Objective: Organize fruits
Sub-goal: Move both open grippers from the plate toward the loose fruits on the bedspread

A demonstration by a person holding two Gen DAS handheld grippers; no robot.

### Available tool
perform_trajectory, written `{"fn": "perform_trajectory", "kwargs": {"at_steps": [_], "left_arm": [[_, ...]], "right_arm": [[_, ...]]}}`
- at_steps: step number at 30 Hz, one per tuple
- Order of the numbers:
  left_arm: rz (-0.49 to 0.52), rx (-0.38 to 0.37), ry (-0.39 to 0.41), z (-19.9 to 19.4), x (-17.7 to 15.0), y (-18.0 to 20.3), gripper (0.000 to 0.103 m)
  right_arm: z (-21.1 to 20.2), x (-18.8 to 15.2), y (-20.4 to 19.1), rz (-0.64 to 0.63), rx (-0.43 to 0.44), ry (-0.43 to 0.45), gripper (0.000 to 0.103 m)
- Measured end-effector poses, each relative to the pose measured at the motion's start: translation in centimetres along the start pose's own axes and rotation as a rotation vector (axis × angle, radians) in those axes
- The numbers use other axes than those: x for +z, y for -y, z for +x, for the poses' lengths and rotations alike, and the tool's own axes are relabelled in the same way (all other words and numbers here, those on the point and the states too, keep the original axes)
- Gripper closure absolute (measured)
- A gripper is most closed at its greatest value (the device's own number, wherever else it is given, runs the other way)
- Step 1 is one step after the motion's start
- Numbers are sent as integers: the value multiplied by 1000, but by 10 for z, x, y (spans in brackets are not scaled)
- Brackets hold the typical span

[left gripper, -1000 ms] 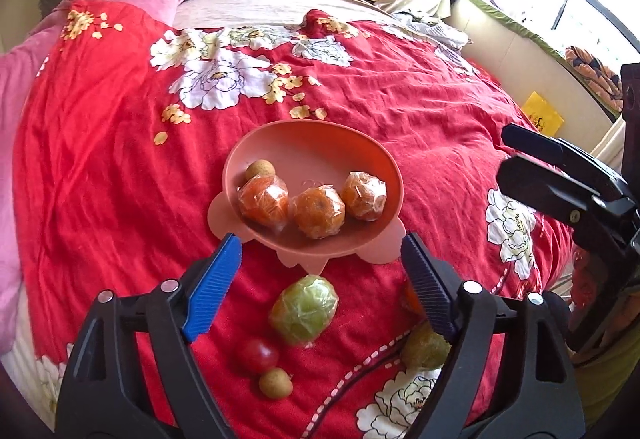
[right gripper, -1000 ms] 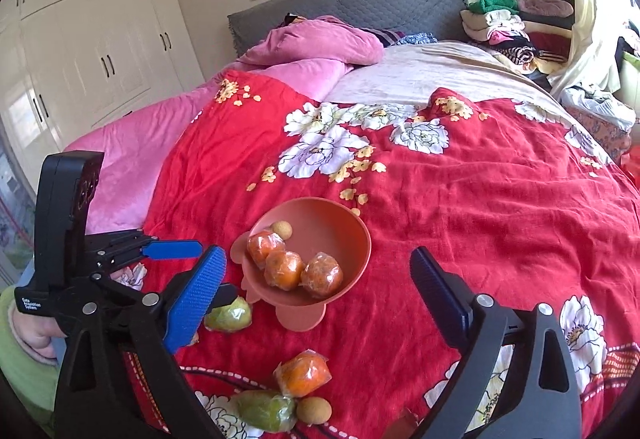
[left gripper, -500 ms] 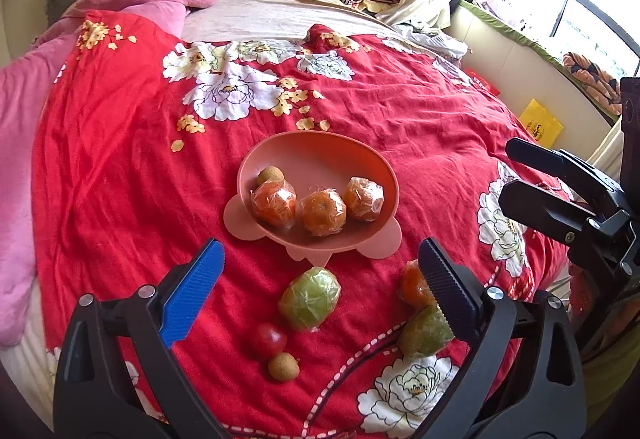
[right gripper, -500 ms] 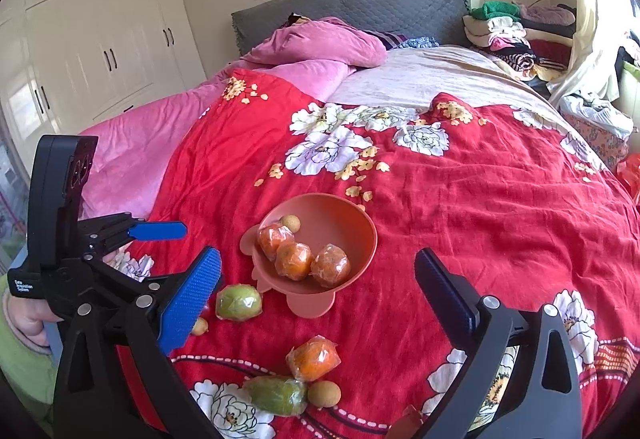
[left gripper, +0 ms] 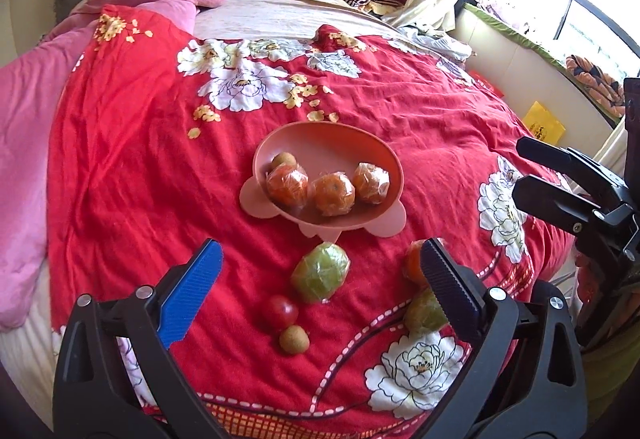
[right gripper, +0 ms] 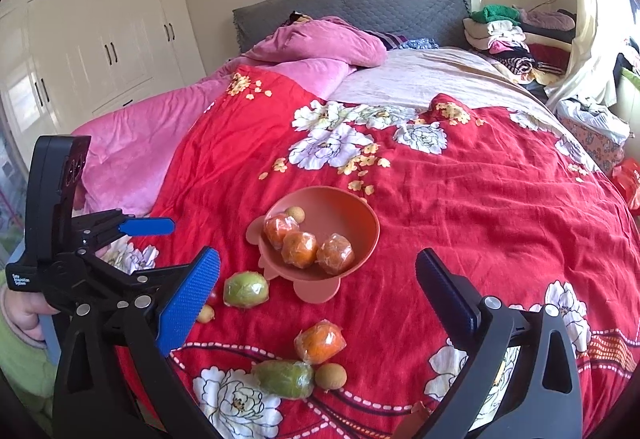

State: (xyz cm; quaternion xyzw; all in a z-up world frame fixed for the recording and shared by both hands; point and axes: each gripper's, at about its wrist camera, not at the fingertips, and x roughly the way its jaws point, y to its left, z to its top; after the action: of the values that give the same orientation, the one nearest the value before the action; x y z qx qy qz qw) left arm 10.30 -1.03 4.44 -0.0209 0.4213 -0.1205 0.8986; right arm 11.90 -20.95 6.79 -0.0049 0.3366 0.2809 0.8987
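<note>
both claws gape empty, the left claw [left gripper: 320,271] just widened over a wrapped green fruit [left gripper: 320,272] on the bed [left gripper: 120,167], the right claw [right gripper: 318,275] near the pink bowl [right gripper: 360,215] holding three oranges [right gripper: 298,248].

In the left wrist view, the dark finger [left gripper: 448,291] partly hid a wrapped orange [left gripper: 413,265] and a green fruit [left gripper: 423,313] near the bedspread's [left gripper: 120,167] front edge. In the right wrist view, the blue finger [right gripper: 190,297] half covered a small pale fruit [right gripper: 206,313].

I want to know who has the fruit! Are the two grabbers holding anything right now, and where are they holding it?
Nothing is held. The left gripper and right gripper both stand wide open and empty above the red bedspread.
</note>
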Motion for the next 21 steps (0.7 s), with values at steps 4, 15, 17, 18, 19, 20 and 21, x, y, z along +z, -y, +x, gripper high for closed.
{"fn": "perform_trajectory", "kwargs": {"at_steps": [4, 15, 17, 18, 19, 20, 21], "left_arm": [[3, 4, -9, -1, -5, 1, 10], [11, 19, -47, 2, -28, -1, 10], [14, 29, -63, 5, -33, -2, 10], [13, 27, -68, 6, -35, -2, 10], [10, 25, -73, 7, -37, -3, 10], [8, 25, -77, 8, -39, -3, 10], [10, 27, -82, 9, -41, -2, 10]], "right_arm": [[0, -8, -1, -5, -8, -25, 5], [-2, -31, -12, -19, -4, -74, 5], [-1, -38, -15, -21, -2, -91, 5], [0, -42, -17, -23, -3, -100, 5], [0, -44, -19, -27, 2, -107, 5], [1, -47, -21, -29, 5, -113, 5], [1, -50, -21, -29, 6, -118, 5]]}}
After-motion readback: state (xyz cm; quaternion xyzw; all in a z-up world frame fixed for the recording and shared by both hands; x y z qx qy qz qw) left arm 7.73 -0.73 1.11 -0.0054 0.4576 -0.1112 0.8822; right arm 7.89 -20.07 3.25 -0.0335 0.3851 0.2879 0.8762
